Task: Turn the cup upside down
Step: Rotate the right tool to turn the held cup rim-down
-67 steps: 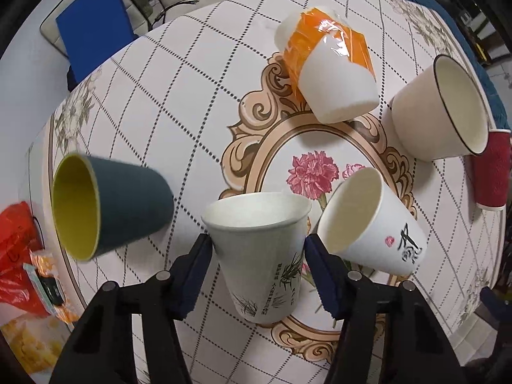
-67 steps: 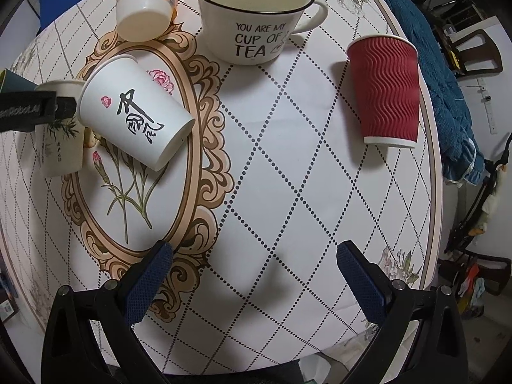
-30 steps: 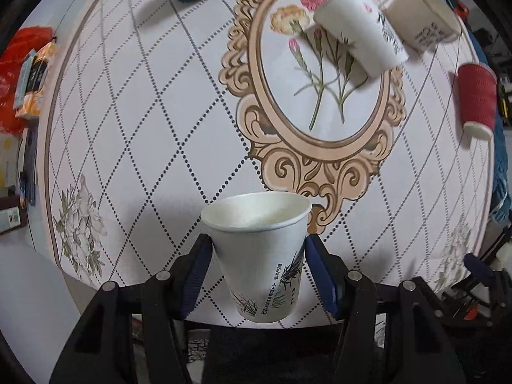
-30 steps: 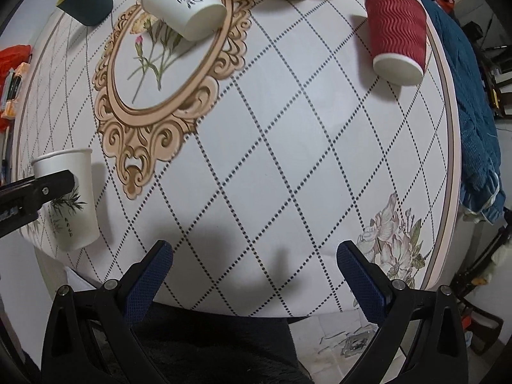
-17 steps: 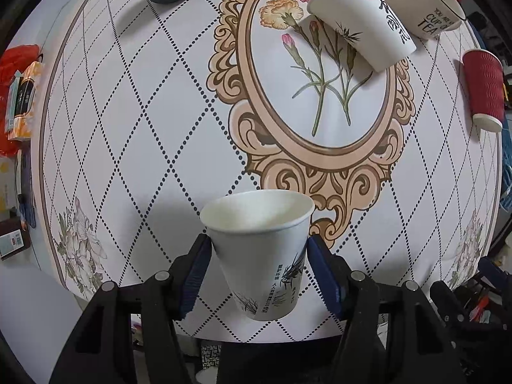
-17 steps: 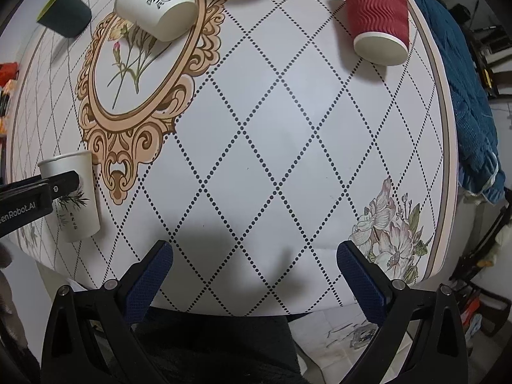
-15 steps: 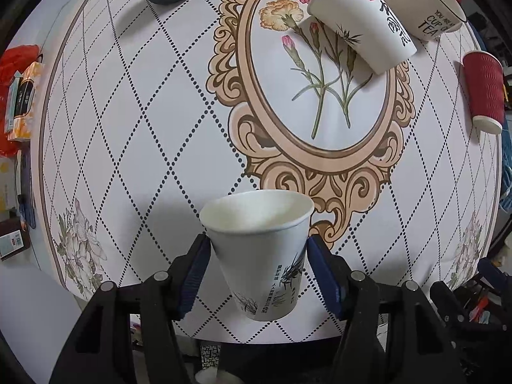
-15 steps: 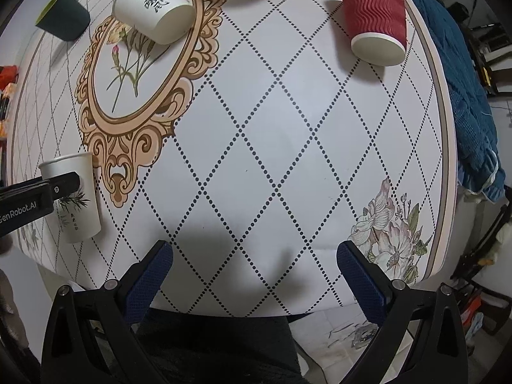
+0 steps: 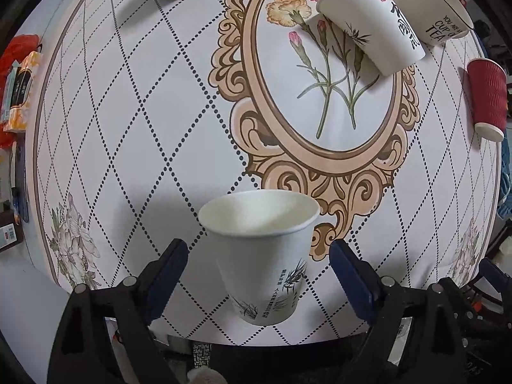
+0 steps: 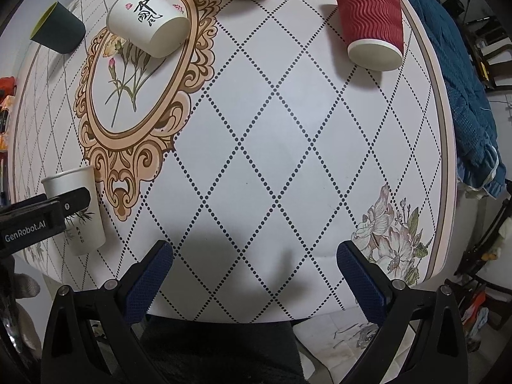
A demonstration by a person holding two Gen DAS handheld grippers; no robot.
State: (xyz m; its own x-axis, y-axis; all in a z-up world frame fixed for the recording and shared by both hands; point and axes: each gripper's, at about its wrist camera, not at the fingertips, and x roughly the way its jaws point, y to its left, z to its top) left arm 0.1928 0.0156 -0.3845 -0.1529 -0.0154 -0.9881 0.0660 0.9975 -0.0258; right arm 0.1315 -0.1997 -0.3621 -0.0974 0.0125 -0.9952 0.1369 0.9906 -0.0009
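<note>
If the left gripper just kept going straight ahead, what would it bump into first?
The left gripper would probably meet the white paper cup first: it stands right between the open fingers, at the near edge of the table.

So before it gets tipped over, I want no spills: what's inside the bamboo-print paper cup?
The bamboo-print cup stands mouth up between the left gripper's open jaws. Its visible inner wall is bare white, with no liquid showing. The cup's bottom is hidden behind the near rim.
</note>
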